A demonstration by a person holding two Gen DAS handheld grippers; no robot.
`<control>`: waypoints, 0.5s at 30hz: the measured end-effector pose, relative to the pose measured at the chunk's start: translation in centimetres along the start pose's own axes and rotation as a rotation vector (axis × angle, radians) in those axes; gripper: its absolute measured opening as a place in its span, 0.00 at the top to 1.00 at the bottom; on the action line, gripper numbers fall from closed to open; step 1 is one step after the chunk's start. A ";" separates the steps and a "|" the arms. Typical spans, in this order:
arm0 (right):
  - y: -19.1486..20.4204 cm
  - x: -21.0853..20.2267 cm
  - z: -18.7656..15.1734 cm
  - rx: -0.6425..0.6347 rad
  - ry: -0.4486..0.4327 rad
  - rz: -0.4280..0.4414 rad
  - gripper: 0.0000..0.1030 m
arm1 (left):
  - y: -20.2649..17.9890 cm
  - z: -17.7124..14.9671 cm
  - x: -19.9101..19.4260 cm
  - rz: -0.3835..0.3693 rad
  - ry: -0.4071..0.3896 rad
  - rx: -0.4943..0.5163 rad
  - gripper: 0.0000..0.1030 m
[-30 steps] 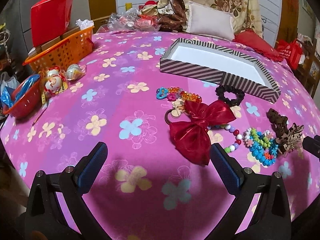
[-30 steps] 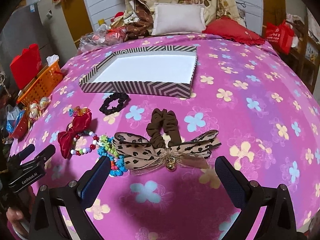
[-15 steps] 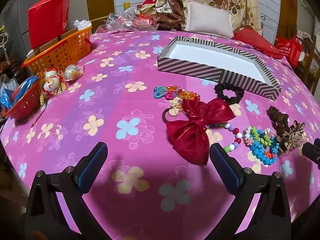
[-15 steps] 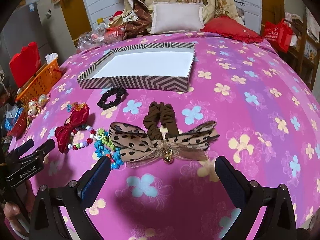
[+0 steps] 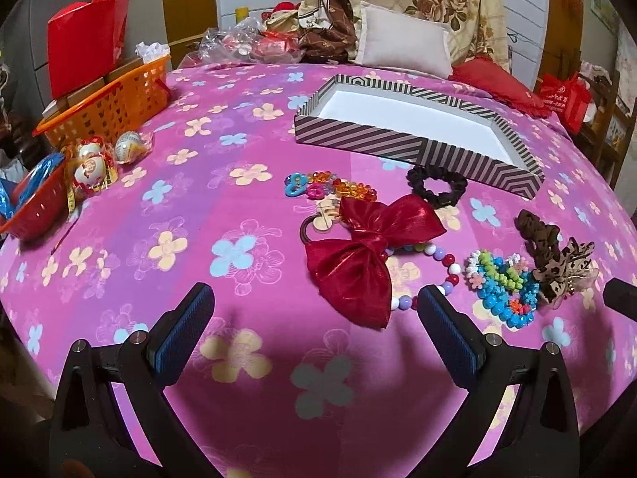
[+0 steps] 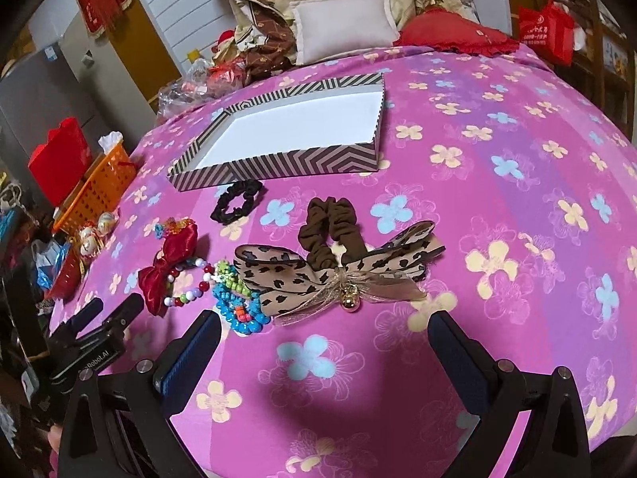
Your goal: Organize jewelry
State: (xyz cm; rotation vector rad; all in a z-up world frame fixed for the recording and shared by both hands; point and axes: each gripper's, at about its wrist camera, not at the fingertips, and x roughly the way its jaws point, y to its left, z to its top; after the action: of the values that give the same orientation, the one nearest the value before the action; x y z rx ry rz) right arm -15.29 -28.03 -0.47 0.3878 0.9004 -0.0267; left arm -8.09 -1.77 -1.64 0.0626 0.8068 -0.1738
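Note:
A striped box (image 5: 358, 137) (image 6: 278, 165) with a white floor lies open and empty on the pink flowered cloth. In front of it lie a black scrunchie (image 5: 436, 185) (image 6: 237, 201), a red bow (image 5: 358, 255) (image 6: 167, 267), a bead bracelet (image 5: 442, 275), bright bead pieces (image 5: 501, 290) (image 6: 239, 302), orange and blue clips (image 5: 330, 189), a brown scrunchie (image 6: 330, 231) and a leopard bow (image 6: 330, 275) (image 5: 561, 271). My left gripper (image 5: 314, 318) is open, just short of the red bow. My right gripper (image 6: 324, 338) is open, just short of the leopard bow.
An orange basket (image 5: 107, 99) (image 6: 99, 183) and a red basket (image 5: 36, 207) stand at the left edge with wrapped eggs (image 5: 93, 163). Pillows (image 5: 402, 42) and clutter lie behind the box. The left gripper body (image 6: 95, 342) shows in the right wrist view.
Both views have shifted slightly; the right wrist view has tilted and the leopard bow now sits nearer its fingers. Nothing on the cloth has moved.

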 end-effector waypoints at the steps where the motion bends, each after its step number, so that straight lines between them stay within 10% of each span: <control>1: 0.0 0.1 0.0 0.009 0.008 0.016 0.00 | 0.0 0.0 0.0 0.001 -0.001 0.001 0.01; 15: 0.8 0.6 -0.1 -0.062 0.032 -0.053 0.00 | 1.4 -0.1 0.2 -0.029 0.020 -0.064 0.01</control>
State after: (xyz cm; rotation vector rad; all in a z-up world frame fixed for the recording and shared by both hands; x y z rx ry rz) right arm -14.83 -27.16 -0.74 0.3073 0.9404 -0.0412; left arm -7.83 -0.39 -1.87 -0.0075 0.8333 -0.1753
